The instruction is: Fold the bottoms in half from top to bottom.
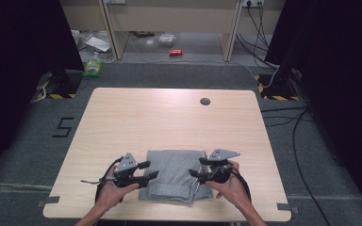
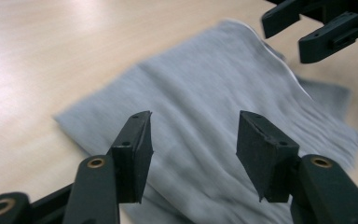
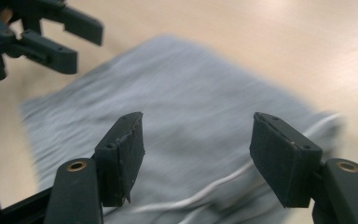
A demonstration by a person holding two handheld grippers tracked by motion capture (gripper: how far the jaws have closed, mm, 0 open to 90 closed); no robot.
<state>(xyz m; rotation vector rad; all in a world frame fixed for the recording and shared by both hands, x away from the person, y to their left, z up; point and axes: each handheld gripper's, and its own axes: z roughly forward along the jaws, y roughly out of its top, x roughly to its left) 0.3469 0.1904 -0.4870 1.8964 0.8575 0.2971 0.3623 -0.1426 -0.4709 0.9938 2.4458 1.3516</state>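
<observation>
A folded grey garment (image 1: 174, 174) lies flat near the front edge of the wooden table (image 1: 169, 117). My left gripper (image 1: 148, 170) is at its left edge and my right gripper (image 1: 197, 168) at its right edge, each pointing inward over the cloth. Seen from the left gripper view, the grey garment (image 2: 214, 107) spreads beneath my left gripper (image 2: 193, 149), whose jaws stand apart with nothing between the pads. From the right gripper view, the grey garment (image 3: 168, 116) with a white drawstring (image 3: 214, 186) lies under my right gripper (image 3: 196, 154), jaws wide and empty.
A round dark cable hole (image 1: 205, 101) sits at the table's far side. On the floor beyond are a red can (image 1: 175, 52), a green bottle (image 1: 93, 66) and loose cables (image 1: 283, 117). Dark curtains flank both sides.
</observation>
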